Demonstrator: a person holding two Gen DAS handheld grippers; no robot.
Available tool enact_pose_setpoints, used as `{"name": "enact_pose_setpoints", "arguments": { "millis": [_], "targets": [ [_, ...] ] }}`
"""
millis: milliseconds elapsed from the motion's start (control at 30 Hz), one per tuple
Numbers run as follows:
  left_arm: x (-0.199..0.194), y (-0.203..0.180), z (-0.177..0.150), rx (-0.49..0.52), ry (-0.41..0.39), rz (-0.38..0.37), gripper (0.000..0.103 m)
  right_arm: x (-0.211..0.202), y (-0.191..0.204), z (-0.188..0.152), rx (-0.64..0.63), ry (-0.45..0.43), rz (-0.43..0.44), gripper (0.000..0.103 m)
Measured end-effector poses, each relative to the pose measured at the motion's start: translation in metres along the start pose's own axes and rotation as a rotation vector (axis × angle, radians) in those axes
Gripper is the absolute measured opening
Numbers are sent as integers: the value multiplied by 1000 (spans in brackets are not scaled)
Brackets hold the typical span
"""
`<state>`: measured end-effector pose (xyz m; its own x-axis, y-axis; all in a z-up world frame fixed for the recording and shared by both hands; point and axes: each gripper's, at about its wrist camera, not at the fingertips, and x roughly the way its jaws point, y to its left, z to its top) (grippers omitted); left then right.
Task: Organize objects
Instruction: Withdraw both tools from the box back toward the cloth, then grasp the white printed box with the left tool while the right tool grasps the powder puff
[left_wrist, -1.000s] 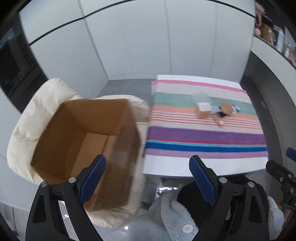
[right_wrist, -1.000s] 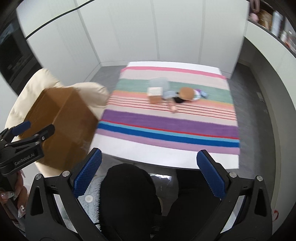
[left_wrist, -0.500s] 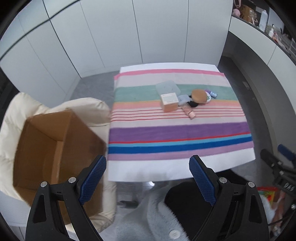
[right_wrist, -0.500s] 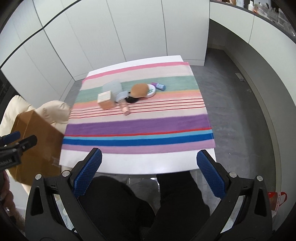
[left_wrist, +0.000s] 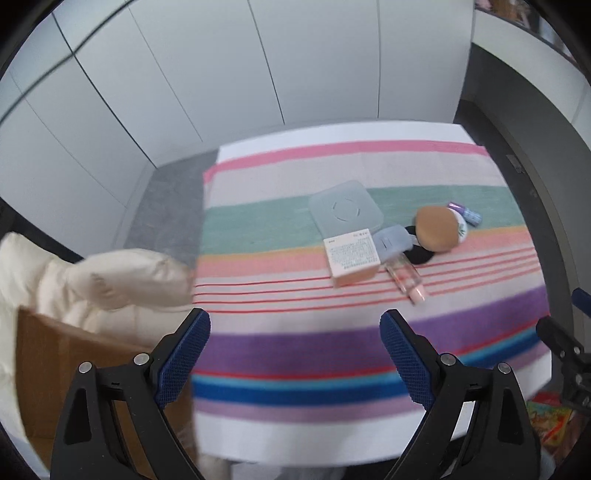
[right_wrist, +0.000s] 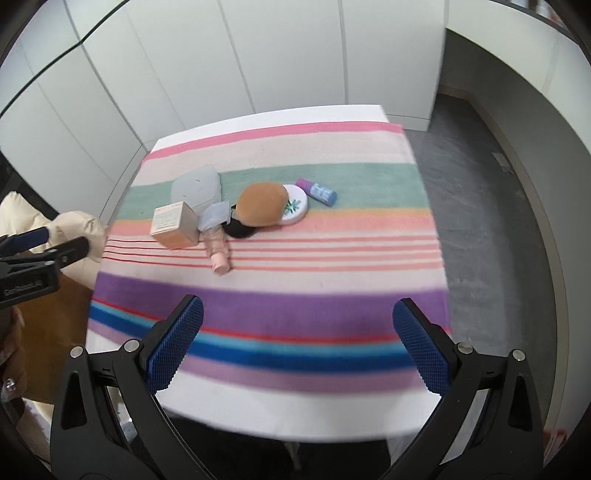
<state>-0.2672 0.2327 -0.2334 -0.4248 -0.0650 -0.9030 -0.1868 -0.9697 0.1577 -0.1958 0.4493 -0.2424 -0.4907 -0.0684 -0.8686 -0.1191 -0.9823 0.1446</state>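
A small cluster of things lies toward the far half of the table, on a striped cloth (right_wrist: 295, 258). A peach carton (right_wrist: 173, 225) stands at the cluster's left end, with a clear square lid (right_wrist: 195, 190) just behind it, touching or nearly so. A pink bottle (right_wrist: 218, 251) lies on its side just right of the carton, its cap pointing toward the near edge. A tan round puff (right_wrist: 262, 205) leans over a black disc (right_wrist: 240, 230) and a white round tin (right_wrist: 297, 205). A small purple tube (right_wrist: 317, 192) lies just right of the tin, toward the table's right edge. A pale flat pouch (left_wrist: 393, 242) sits between the carton and the puff.

The left gripper (left_wrist: 295, 354) hangs over the near edge of the table, its 2 blue pads wide apart with nothing between them. The right gripper (right_wrist: 297, 339) is likewise spread wide and empty, above the near stripes.

Off the table's left edge sits a cardboard box (left_wrist: 62, 365) on a cream cushioned chair (left_wrist: 122, 275).
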Motion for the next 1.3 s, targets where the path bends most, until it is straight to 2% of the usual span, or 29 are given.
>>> {"name": "enact_pose_setpoints", "arguments": {
  "millis": [67, 200, 367, 533, 600, 667, 733, 767, 800, 833, 867, 900, 933, 1000, 1100, 1167, 1200, 1233, 1300],
  "targets": [
    [26, -3, 10, -32, 31, -34, 94, 22, 2, 11, -35, -6, 10, 103],
    [54, -13, 20, -60, 43, -76, 94, 62, 7, 29, -74, -3, 19, 103],
    [86, -32, 31, -38, 69, -80, 94, 105, 11, 49, -74, 11, 69, 103],
    [108, -28, 39, -93, 76, -87, 93, 136, 27, 59, -133, 18, 50, 103],
    [118, -25, 40, -121, 100, -118, 93, 147, 33, 61, -167, 21, 27, 103],
    [126, -25, 39, -136, 123, -134, 93, 157, 41, 62, -217, 26, -3, 99],
    [131, -28, 39, -129, 124, -134, 93, 162, 46, 60, -256, 27, -15, 85],
    [131, -30, 39, -121, 120, -127, 93, 164, 48, 58, -275, 20, -38, 83],
    [133, -33, 39, -108, 114, -119, 93, 162, 48, 57, -281, 7, -36, 76],
    [133, -35, 39, -100, 108, -115, 90, 162, 48, 57, -278, 3, -31, 63],
    [134, -37, 38, -95, 100, -100, 80, 159, 46, 57, -268, -6, -28, 58],
    [135, -37, 39, -92, 99, -89, 72, 158, 45, 58, -258, -7, -26, 43],
    [137, -37, 39, -92, 105, -85, 54, 156, 43, 59, -246, -8, -22, 29],
    [138, -37, 39, -101, 104, -90, 54, 159, 38, 61, -230, 14, -9, 21],
    [138, -36, 38, -102, 103, -79, 54, 167, 35, 60, -226, 47, -29, 20],
    [136, -37, 37, -96, 102, -74, 54, 167, 36, 58, -232, 44, -41, 30],
    [136, -37, 36, -95, 98, -72, 54, 168, 36, 58, -233, 48, -38, 43],
    [136, -36, 35, -96, 95, -74, 54, 168, 37, 56, -232, 40, -48, 48],
    [136, -35, 35, -100, 95, -77, 54, 166, 38, 55, -234, 20, -65, 50]
  ]
}}
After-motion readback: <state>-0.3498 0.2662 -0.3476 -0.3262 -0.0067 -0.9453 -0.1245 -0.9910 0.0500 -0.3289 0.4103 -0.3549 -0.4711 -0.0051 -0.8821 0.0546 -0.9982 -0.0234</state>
